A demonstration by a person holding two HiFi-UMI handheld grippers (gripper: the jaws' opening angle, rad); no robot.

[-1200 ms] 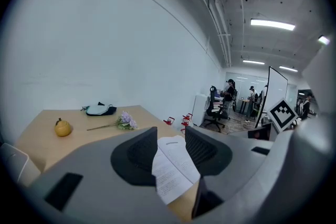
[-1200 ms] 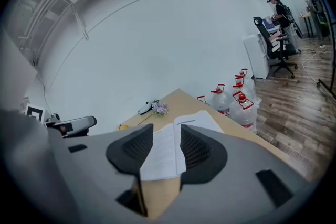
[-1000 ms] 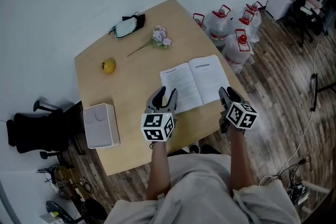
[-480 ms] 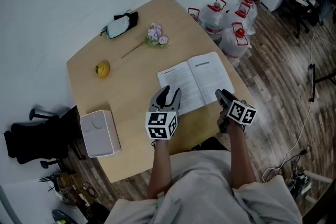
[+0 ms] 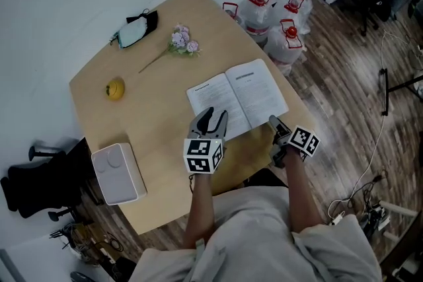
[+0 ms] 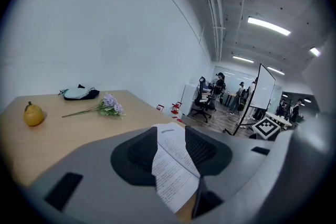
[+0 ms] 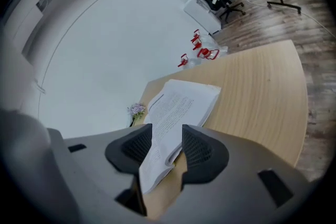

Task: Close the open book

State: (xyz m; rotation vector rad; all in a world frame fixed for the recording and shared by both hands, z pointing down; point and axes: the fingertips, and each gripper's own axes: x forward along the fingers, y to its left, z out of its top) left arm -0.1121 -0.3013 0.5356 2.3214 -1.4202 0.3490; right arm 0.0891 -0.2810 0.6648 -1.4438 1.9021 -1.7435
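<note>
The open book lies flat on the wooden table, pages up, near the table's right front edge. My left gripper hovers over the near corner of the left page with its jaws apart. In the left gripper view the book shows through that gripper's gap. My right gripper sits at the near edge of the right page. Its jaws have just been opening and stand apart. In the right gripper view the book's near corner lies in line with that gripper's gap, with the pads not pressing on it.
On the table's far side lie a yellow lemon, a sprig of purple flowers and a face mask. A white box sits near the left front corner. Water jugs stand on the floor beyond the table, a black chair at left.
Both grippers have sunk toward the table at the book's near edge. The right gripper has rolled, so its marker cube shows at a different angle. The book has not moved on the table.
</note>
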